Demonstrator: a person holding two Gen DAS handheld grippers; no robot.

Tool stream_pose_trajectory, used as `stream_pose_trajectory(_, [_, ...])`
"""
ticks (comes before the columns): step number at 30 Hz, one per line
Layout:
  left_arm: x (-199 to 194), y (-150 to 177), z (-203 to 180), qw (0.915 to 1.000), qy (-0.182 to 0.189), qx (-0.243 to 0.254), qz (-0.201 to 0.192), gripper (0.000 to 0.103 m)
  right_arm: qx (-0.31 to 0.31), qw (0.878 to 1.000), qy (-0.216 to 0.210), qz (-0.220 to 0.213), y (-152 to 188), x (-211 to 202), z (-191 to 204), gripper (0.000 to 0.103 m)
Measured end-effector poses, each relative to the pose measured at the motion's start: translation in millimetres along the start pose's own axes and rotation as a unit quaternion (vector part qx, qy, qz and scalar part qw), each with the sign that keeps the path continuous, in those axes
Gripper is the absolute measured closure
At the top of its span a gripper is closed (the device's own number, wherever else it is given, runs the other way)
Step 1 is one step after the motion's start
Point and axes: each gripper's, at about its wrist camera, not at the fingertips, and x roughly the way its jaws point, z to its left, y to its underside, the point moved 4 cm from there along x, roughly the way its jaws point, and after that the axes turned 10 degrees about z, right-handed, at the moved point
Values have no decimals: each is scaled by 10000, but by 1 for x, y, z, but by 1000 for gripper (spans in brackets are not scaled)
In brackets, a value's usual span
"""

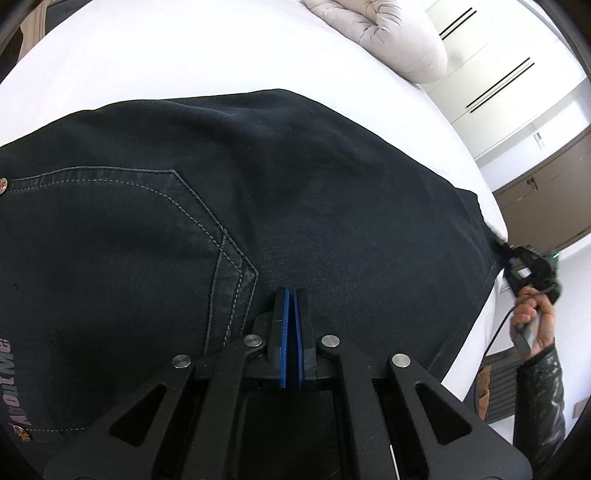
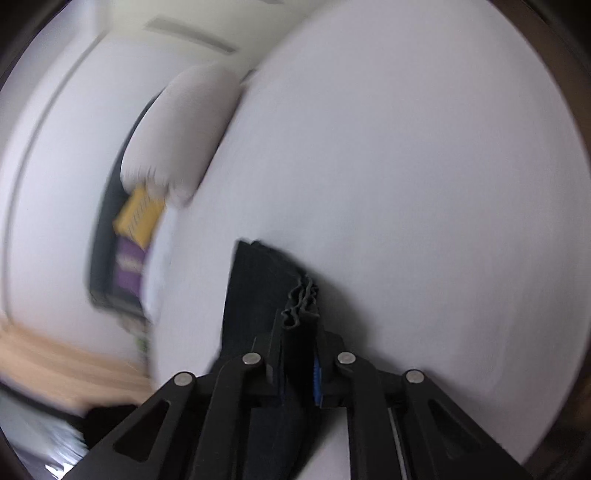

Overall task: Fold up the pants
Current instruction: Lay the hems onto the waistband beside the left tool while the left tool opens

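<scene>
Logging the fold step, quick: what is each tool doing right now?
Left tool: shut, empty, over the pants.
Right tool: shut on the pants' bunched edge.

A wide white-sheeted bed point(image 1: 221, 55) fills the room in bright, even light, a puffy pale quilted duvet point(image 1: 388, 33) bunched at its edge. Beyond stand white wardrobe doors point(image 1: 509, 74), a brown wooden cabinet point(image 1: 546, 206) and pale wooden flooring point(image 2: 55, 362).

Dark pants point(image 1: 295, 177) flat on bed, pocket up.
</scene>
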Motion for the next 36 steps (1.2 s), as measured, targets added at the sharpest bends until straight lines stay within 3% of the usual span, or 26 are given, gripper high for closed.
stream_pose_trajectory(2, [-1, 1, 3, 10000, 12, -52, -30, 100, -1186, 9924, 333, 60, 21, -2, 58, 92])
stream_pose_trajectory(4, [-1, 2, 5, 9999, 53, -122, -79, 99, -2382, 9691, 606, 217, 63, 4, 115, 92])
stream_pose_trajectory(6, [-3, 3, 9, 9995, 162, -226, -150, 99, -3576, 9280, 946, 446, 125, 24, 161, 92])
stream_pose_trajectory(7, [-5, 4, 12, 9993, 224, -267, -166, 99, -4173, 8991, 1211, 526, 159, 38, 176, 92])
stream_pose_trajectory(10, [-9, 7, 19, 9982, 434, -367, -182, 99, -5278, 8230, 1981, 703, 225, 79, 185, 93])
stream_pose_trajectory(11, [-10, 8, 22, 9976, 517, -429, -175, 99, -5414, 8073, 2226, 751, 236, 95, 180, 93])
stream_pose_trajectory(15, [-15, 9, 32, 9940, 875, -634, -159, 86, -5429, 8013, 2437, 616, 236, 101, 181, 93])
stream_pose_trajectory(16, [-17, 8, 32, 9928, 973, -682, -159, 76, -5486, 7967, 2472, 570, 235, 99, 183, 93])
stream_pose_trajectory(19, [-19, 3, 26, 9885, 1341, -670, -209, 29, -5688, 7811, 2548, 367, 236, 89, 194, 93])
stream_pose_trajectory(20, [-24, 1, 20, 9874, 1416, -667, -237, 19, -5727, 7791, 2530, 303, 237, 84, 199, 93])
stream_pose_trajectory(22, [-23, -5, 17, 9825, 1697, -740, -197, 12, -5826, 7735, 2488, 166, 242, 78, 212, 93])
stream_pose_trajectory(27, [-6, -19, 15, 9574, 2592, -1181, 480, 12, -6098, 7587, 2289, -85, 264, 66, 238, 93])
stream_pose_trajectory(33, [3, -31, 25, 9481, 2793, -1316, 762, 12, -6378, 7397, 2146, -66, 290, 76, 253, 93])
stream_pose_trajectory(34, [2, -32, 28, 9471, 2816, -1333, 764, 16, -6409, 7377, 2122, -58, 293, 77, 254, 93])
stream_pose_trajectory(36, [3, -35, 34, 9508, 2686, -1300, 834, 37, -6510, 7310, 2047, -62, 303, 79, 260, 93])
